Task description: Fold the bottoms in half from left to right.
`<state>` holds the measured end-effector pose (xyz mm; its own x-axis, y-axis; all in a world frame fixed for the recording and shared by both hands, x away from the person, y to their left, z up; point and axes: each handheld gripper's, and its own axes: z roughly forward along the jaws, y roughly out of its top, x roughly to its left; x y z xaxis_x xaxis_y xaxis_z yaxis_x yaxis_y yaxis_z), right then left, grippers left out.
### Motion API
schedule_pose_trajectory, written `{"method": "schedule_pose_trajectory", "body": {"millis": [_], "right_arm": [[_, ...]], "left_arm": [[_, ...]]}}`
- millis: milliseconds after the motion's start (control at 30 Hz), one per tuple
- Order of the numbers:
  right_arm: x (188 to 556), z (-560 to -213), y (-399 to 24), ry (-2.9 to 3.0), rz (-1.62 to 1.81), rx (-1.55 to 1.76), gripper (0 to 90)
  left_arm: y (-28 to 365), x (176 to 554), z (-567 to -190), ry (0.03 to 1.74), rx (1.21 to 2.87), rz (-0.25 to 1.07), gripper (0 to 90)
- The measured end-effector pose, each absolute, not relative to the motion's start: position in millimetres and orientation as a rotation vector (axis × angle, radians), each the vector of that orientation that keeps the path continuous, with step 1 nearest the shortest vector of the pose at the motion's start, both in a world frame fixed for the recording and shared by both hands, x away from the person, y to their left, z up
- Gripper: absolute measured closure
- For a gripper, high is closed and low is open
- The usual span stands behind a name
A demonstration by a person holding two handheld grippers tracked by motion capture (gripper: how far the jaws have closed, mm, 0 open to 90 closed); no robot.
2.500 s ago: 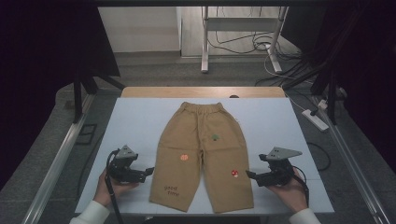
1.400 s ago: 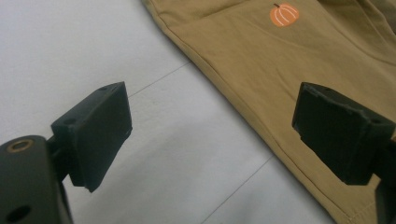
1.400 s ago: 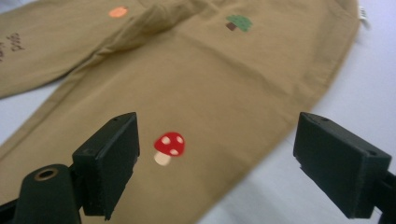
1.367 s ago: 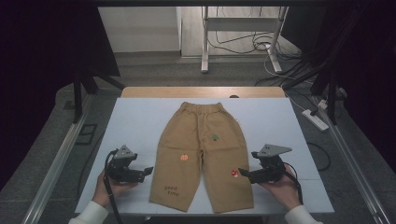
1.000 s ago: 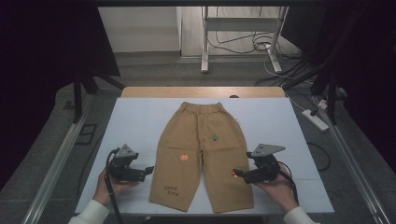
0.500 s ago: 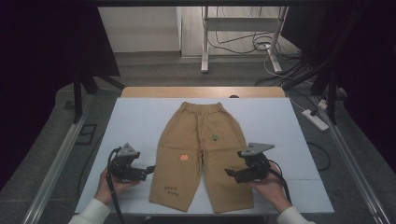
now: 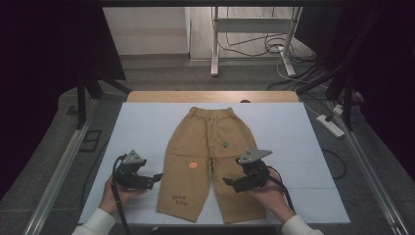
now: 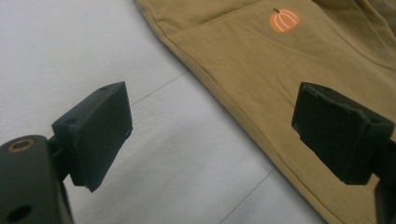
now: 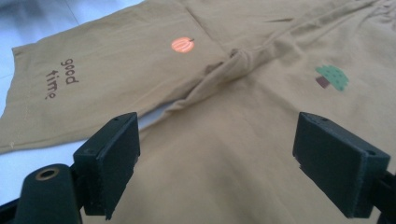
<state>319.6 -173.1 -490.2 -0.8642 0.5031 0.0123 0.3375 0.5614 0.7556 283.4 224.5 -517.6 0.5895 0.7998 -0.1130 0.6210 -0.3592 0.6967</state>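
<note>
A pair of tan trousers (image 7: 208,142) lies flat on the white table top (image 7: 142,127), waistband at the far side. It carries an orange pumpkin print (image 7: 194,165), a green tree print (image 7: 225,144) and the words "good time" (image 7: 179,199). My left gripper (image 7: 155,177) rests on the table just left of the left leg, open; in the left gripper view (image 8: 217,123) the leg's side seam (image 8: 219,88) runs between the jaws. My right gripper (image 7: 229,183) hovers open over the right leg, jaws pointing left; the right gripper view (image 9: 217,158) looks along the cloth toward the crotch fold (image 9: 233,63).
A wooden strip (image 7: 210,96) borders the table's far edge. Metal rails (image 7: 58,171) run along both sides. A power strip (image 7: 332,126) and cables (image 7: 254,46) lie on the floor at the right and back. White surface lies bare on either side of the trousers.
My right gripper has moved left, from the table beside the right leg to above that leg. The left gripper has stayed where it was.
</note>
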Motion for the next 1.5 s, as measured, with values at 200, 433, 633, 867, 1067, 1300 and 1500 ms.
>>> {"method": "schedule_pose_trajectory", "body": {"millis": [200,433,633,867,1067,1300,1500], "right_arm": [[322,-490,-163,2.595,1.198,0.697,15.3],[323,-491,-147,2.613,1.200,0.665,15.3],[323,-490,-138,2.618,1.210,0.651,15.3],[323,-491,-125,2.641,1.207,0.626,15.3],[323,-495,-112,2.665,1.200,0.605,15.3],[322,-498,-99,2.690,1.186,0.583,15.3],[320,-502,-86,2.716,1.167,0.557,15.3]], "left_arm": [[225,284,-518,1.125,2.099,0.319,12.2],[224,284,-517,1.123,2.097,0.323,12.2],[223,284,-517,1.121,2.098,0.321,12.2],[224,283,-517,1.121,2.097,0.331,12.2],[225,283,-517,1.121,2.095,0.327,12.2],[225,283,-517,1.125,2.092,0.327,12.2],[224,283,-517,1.121,2.096,0.327,12.2]]}}
